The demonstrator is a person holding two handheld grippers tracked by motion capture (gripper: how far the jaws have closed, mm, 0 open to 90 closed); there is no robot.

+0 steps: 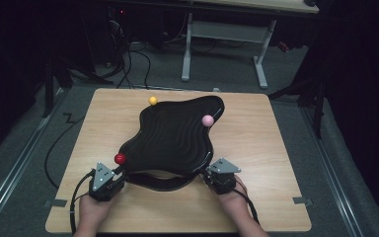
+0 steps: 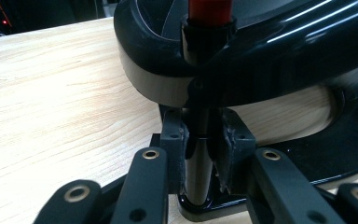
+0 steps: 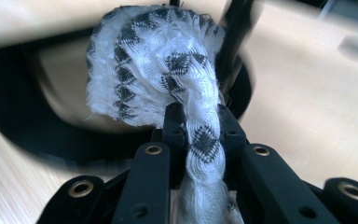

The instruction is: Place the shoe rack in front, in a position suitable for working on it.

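Left gripper (image 2: 200, 154): jaws pressed together on the dark post (image 2: 198, 140) that stands under the red ball (image 1: 120, 158), pinching it low down, near its foot on the base ring.
Right gripper (image 3: 200, 140): jaws clamped on a white cloth (image 3: 168, 70) with a black diamond weave — the twisted neck sits between the pads and the bunched head swells out beyond the tips.
Where the stand is: the glossy black tray stand (image 1: 172, 133) sits at the middle of the wooden table (image 1: 276, 148), its near edge just ahead of both grippers, the left gripper (image 1: 109, 180) at its near-left corner, the right gripper (image 1: 217, 177) at its near-right corner.
Key relation: the wavy top lies straight ahead of the cloth and slightly above it, its long axis running from near left to far right, so the right hand is the nearer one for a wipe while the left steadies the post.
Look of the stand: a rippled, shiny top with a lower ring beneath.
Ball tips: red at near left, yellow ball (image 1: 153, 100) at the far edge, pink ball (image 1: 208, 120) at far right.
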